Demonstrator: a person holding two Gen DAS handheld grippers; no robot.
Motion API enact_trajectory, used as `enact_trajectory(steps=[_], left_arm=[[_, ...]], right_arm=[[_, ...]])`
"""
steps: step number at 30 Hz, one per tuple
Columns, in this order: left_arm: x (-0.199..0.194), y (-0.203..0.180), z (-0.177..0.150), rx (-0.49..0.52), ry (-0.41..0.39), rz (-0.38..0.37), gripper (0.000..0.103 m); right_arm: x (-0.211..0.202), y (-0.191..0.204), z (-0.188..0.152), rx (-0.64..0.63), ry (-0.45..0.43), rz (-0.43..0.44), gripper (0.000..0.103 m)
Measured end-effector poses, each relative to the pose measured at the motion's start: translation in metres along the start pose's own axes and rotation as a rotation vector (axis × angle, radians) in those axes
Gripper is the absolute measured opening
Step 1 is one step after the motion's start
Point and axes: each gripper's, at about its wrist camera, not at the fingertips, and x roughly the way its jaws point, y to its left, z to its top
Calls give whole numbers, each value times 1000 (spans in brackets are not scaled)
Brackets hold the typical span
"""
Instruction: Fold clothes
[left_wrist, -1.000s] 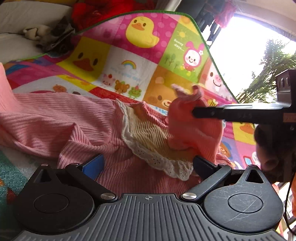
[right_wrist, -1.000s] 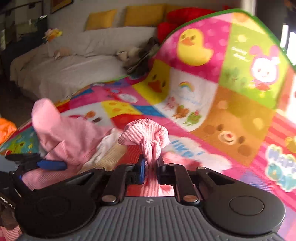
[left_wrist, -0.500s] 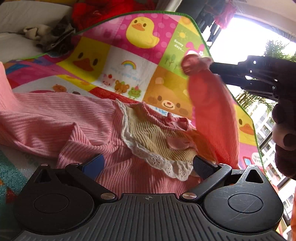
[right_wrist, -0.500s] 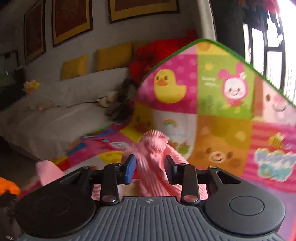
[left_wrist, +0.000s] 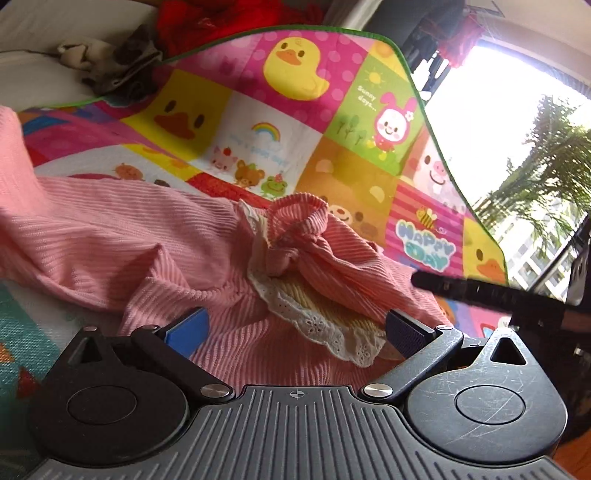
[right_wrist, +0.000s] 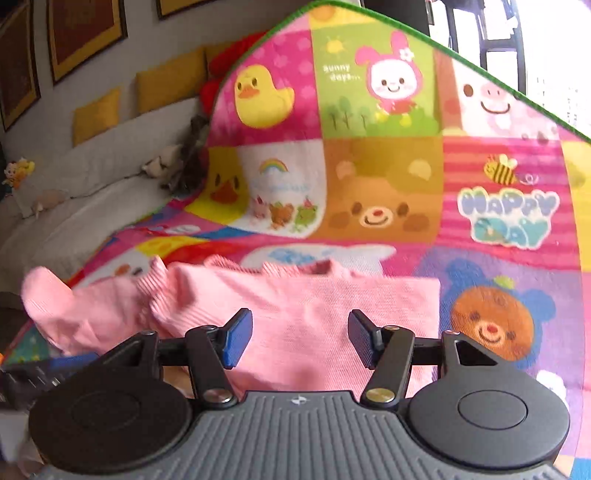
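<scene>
A pink ribbed child's garment (left_wrist: 110, 243) with a cream lace-trimmed collar (left_wrist: 317, 325) lies on a colourful cartoon play mat (left_wrist: 258, 122). One sleeve (left_wrist: 317, 243) lies folded across the chest, its cuff bunched up. My left gripper (left_wrist: 295, 328) is open and empty, low over the garment's front. My right gripper (right_wrist: 299, 339) is open and empty just above the pink fabric (right_wrist: 314, 302); one of its fingers (left_wrist: 472, 288) shows at the right in the left wrist view.
The mat's far end (right_wrist: 369, 92) curls upward like a wall behind the garment. A white sofa (right_wrist: 92, 195) with yellow cushions and soft toys stands at the left. A bright window (left_wrist: 498, 129) lies to the right.
My right gripper carried the sleeve up and over the chest, opened and let it drop there. It then drew back to the right. The left gripper stayed still and open.
</scene>
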Motion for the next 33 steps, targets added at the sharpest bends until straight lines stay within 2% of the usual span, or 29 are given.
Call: enact_trajectory(steps=[1,3,5,7,9,11,14,15,16,17,18,19,20,24,26,27,28,29,30,32,33], left_arm=[[-11,0,1,-29,-43,31,103],[-43,4,4,-86,-195,116,103],[-64,13,11,-115,-299,235,103],[-71,32,22,-171,-355,378,103],[-72,62,32,-262,-374,486,103],[-69,91,42,-330,-355,547,103],[-61,128,53,-404,-278,554,102],[-61,137,54,-425,-264,531,101],[-61,141,55,-421,-260,519,91],[-60,140,58,-390,-251,508,50],[-58,138,63,-351,-231,479,35],[-57,134,68,-326,-222,449,24],[-57,124,75,-288,-235,419,24],[-52,52,98,-38,-318,306,24],[-45,11,105,44,-325,194,24],[-40,-8,106,74,-313,128,27],[-32,-25,103,99,-286,42,47],[-25,-42,101,122,-258,-43,83],[-19,-55,96,132,-227,-122,93],[-13,-71,86,140,-187,-211,95],[-12,-74,83,138,-172,-226,95]], right_arm=[[3,-1,-10,-18,-2,-19,58],[3,-1,-25,-47,-20,-31,58],[-1,-2,-27,-40,-46,-15,60],[-6,-3,-27,-39,-76,-7,63],[-11,-1,-26,-49,-91,-4,63],[-20,0,-24,-55,-108,6,63],[-38,-5,-19,-46,-141,24,65],[-45,-7,-17,-42,-155,25,66],[-51,-9,-16,-38,-169,24,67],[-57,-12,-14,-32,-182,24,67],[-63,-16,-13,-25,-195,23,67],[-69,-19,-12,-18,-207,22,68],[-74,-23,-11,-11,-218,19,68],[-86,-33,-8,11,-250,-6,69],[-89,-36,-7,23,-255,-7,69],[-89,-37,-7,27,-255,-7,69],[-89,-37,-8,30,-252,-8,69],[-89,-38,-8,32,-248,-10,69],[-89,-38,-9,32,-243,-16,69],[-90,-38,-10,32,-232,-19,69],[-90,-39,-10,32,-228,-19,70]])
